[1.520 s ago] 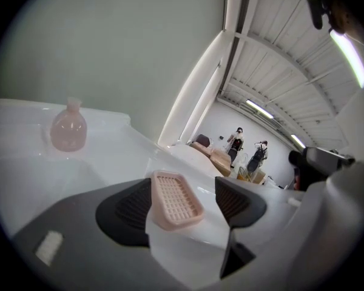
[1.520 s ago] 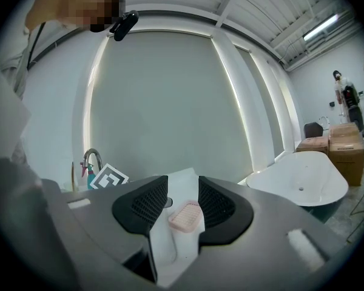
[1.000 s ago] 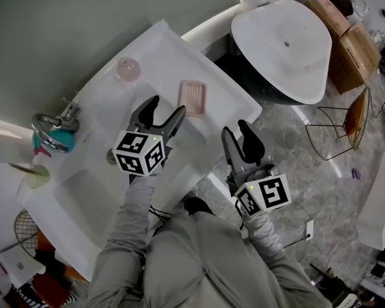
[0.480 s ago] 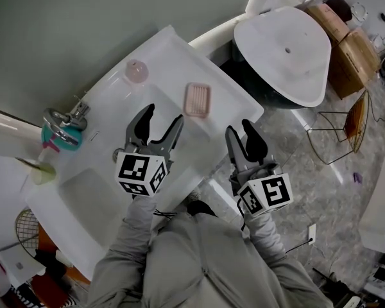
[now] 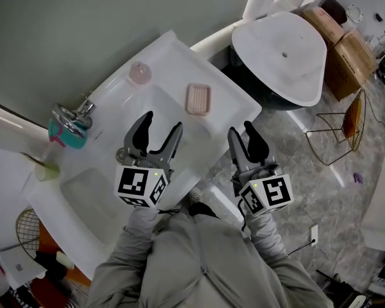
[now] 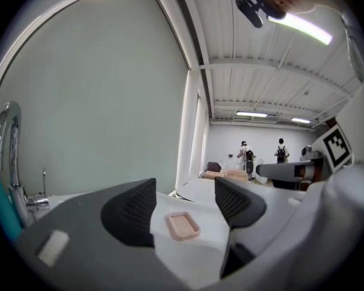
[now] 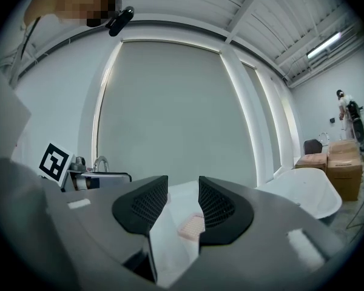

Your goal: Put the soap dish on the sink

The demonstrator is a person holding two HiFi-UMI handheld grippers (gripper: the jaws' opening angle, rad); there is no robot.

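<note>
A: Head view first. Status?

B: Done, I'd judge. The pale pink rectangular ribbed soap dish (image 5: 198,99) lies flat on the white rectangular ceramic sink (image 5: 173,50), on the deck near the sink's right end. The left gripper (image 5: 162,122) is over the sink's front part, jaws wide apart and empty. The right gripper (image 5: 242,129) is just off the sink's right edge, with a narrow gap and nothing in it. Only the pull-away seems left.

A: Left gripper view?

B: Jaws spread wide, nothing between them. The soap dish (image 6: 182,226) shows beyond the gap on the sink, clear of both jaws. It has a grid-textured top and a raised rim, right way up.

A: Right gripper view?

B: Jaws slightly parted, gripping nothing. The soap dish (image 7: 192,225) is on the sink, partly behind one jaw.
</note>
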